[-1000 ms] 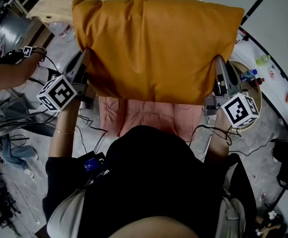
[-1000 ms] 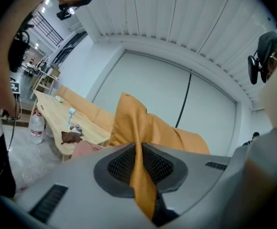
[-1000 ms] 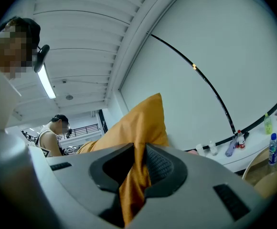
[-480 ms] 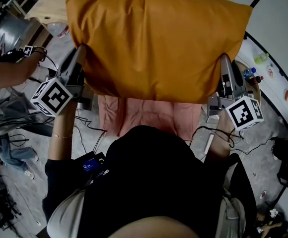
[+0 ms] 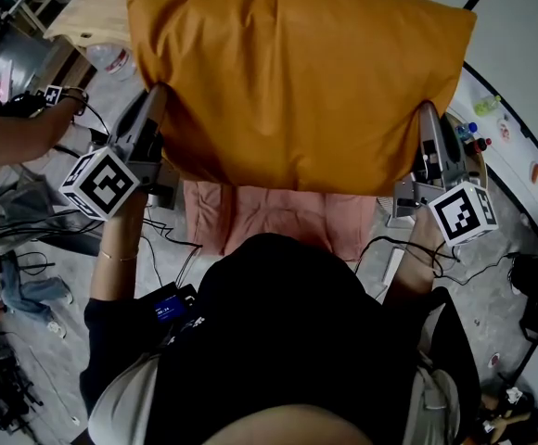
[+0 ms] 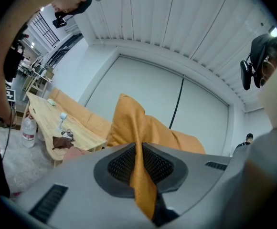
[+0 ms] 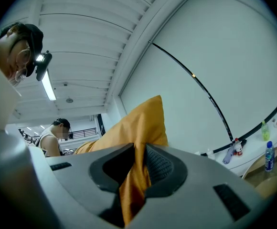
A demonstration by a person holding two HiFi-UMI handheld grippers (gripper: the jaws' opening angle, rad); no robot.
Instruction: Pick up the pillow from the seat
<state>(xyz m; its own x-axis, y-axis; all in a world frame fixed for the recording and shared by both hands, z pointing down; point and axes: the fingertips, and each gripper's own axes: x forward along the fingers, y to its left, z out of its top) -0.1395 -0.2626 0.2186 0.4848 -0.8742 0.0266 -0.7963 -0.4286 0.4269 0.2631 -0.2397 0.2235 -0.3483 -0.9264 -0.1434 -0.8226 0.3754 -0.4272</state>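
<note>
A large orange pillow point(image 5: 297, 82) hangs in the air in front of the person, held by its two side edges. My left gripper point(image 5: 151, 109) is shut on the pillow's left edge; in the left gripper view the orange cloth point(image 6: 141, 175) is pinched between the jaws. On the pillow's right edge my right gripper point(image 5: 429, 128) is shut, with the cloth point(image 7: 138, 171) squeezed between its pads. Below the pillow lies the pink seat point(image 5: 288, 221).
A light wooden table point(image 5: 93, 12) with small items stands at the back left, a plastic bottle point(image 5: 111, 56) beside it. Another person's arm point(image 5: 19, 137) reaches in from the left. Bottles point(image 5: 468, 135) stand on a round table at the right. Cables cross the floor.
Both grippers have lifted the pillow a little; it now sits higher in the head view and hides more of the wooden table.
</note>
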